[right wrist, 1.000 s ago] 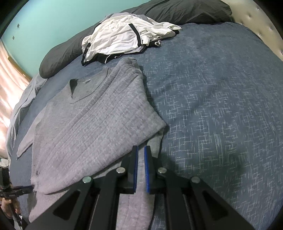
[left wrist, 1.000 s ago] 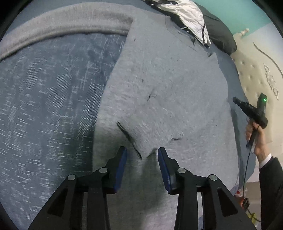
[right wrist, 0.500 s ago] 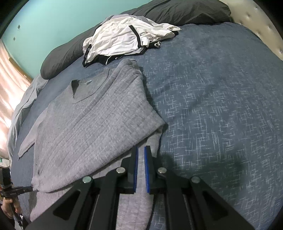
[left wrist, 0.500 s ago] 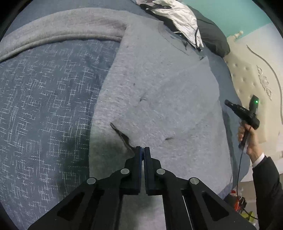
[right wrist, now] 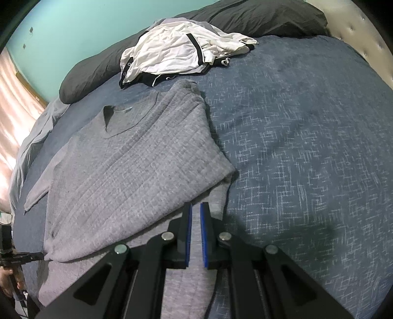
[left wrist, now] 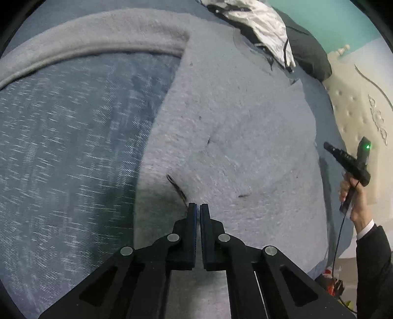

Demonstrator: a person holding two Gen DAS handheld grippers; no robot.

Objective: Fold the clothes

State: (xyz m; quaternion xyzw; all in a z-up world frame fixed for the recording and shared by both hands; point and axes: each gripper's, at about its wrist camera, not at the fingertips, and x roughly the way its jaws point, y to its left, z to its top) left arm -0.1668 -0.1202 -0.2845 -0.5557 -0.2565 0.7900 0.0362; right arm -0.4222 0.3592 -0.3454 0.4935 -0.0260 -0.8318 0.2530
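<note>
Two grippers work at the near edge of a grey sweater (right wrist: 127, 166) spread on a bed (right wrist: 307, 137) with a dark blue patterned cover. The left gripper (left wrist: 198, 208) has its jaws drawn almost together on a fold of the sweater's cloth near a small dark crease; only a thin slit shows between the blue pads. The right gripper (right wrist: 196, 208) has its jaws nearly closed, a narrow strip of grey cloth pinched between the pads at the sweater's near right corner. The sweater lies flat, collar away from the right camera, one sleeve folded across the body and the other stretched along the cover in the left wrist view. Beyond the collar, a crumpled white garment (right wrist: 181, 51) with black trim lies just past the sweater, resting against a dark pillow (right wrist: 265, 17). Behind stands a turquoise wall (right wrist: 73, 27). At the right of the left wrist view, a hand (left wrist: 353, 196) in a dark sleeve holds the right gripper's handle.
</note>
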